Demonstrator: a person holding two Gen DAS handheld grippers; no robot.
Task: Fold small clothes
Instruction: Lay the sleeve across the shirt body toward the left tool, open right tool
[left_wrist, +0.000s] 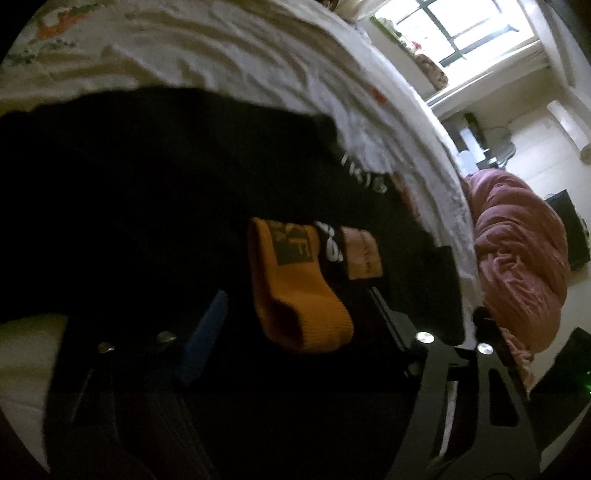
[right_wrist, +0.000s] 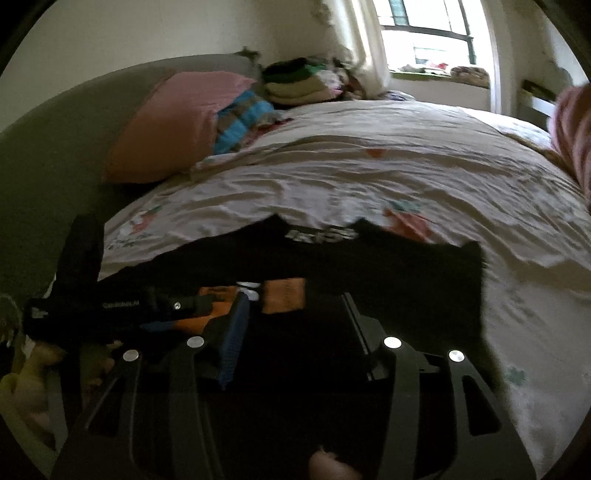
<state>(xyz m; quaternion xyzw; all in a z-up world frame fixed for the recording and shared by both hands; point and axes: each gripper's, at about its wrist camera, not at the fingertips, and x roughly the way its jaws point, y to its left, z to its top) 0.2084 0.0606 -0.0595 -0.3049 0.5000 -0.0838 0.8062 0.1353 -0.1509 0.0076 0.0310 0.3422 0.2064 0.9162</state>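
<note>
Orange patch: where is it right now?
Left wrist view, centre: the orange patch lies on the black garment on the bed, between the left claw fingers.

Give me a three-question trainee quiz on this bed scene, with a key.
1. True or false: the black garment lies on the floral bedsheet.
2. Which colour is the folded knit band between the left hand-held gripper fingers? A green, B orange, C white.
3. Fill in: the pillow at the headboard is ____.

Key: 1 true; 2 B; 3 pink.
</note>
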